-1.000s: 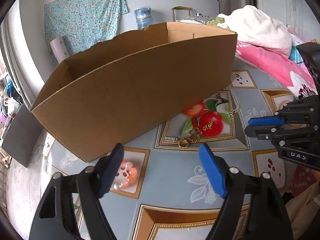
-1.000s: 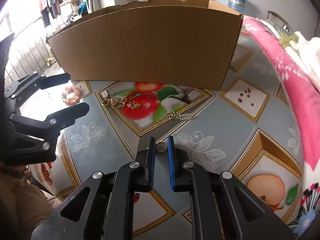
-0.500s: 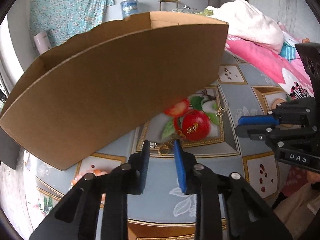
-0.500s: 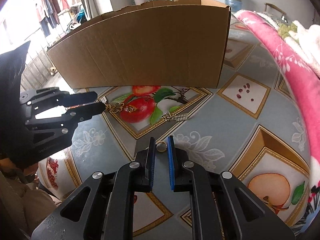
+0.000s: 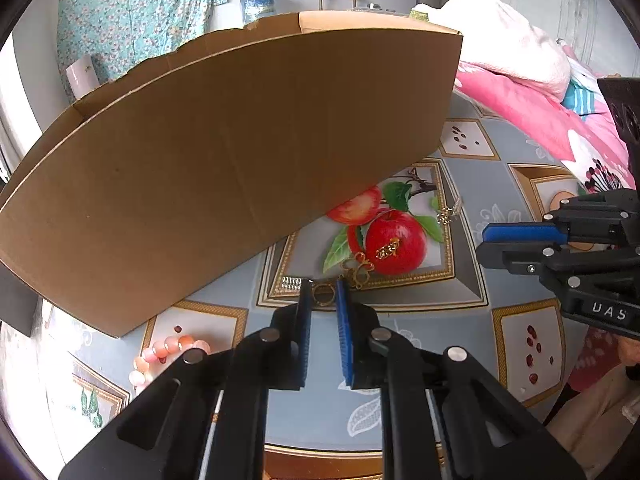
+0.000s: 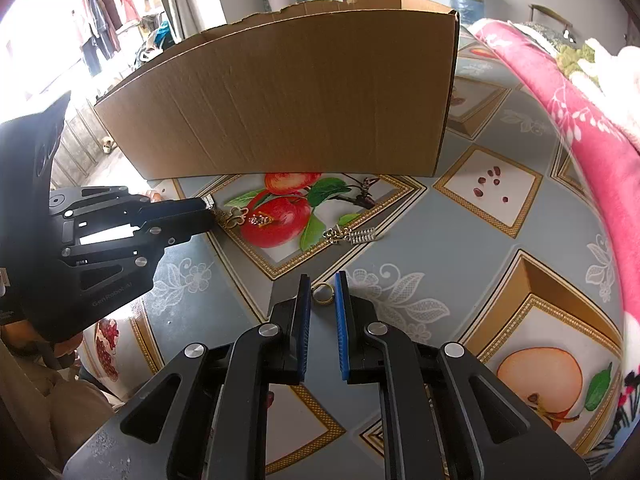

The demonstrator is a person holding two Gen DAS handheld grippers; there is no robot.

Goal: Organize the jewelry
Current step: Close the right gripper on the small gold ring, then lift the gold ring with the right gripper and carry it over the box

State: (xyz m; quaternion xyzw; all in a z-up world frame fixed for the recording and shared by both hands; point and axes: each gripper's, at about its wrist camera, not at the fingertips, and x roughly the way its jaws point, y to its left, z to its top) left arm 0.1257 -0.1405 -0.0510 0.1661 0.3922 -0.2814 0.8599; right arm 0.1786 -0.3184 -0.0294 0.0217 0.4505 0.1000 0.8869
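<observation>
Closing left claw (image 5: 322,294) around a gold ring (image 5: 322,293), right claw (image 6: 323,289) gripping another ring (image 6: 323,294)

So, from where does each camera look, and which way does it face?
Left wrist: sits on the left gripper and faces forward and downward at the cardboard box; its jaws are closing on a gold loop between them.
Right wrist: sits on the right gripper and faces likewise; its jaws hold a gold ring.
Shared: the box, the apple print, and each view shows the other gripper.
</observation>
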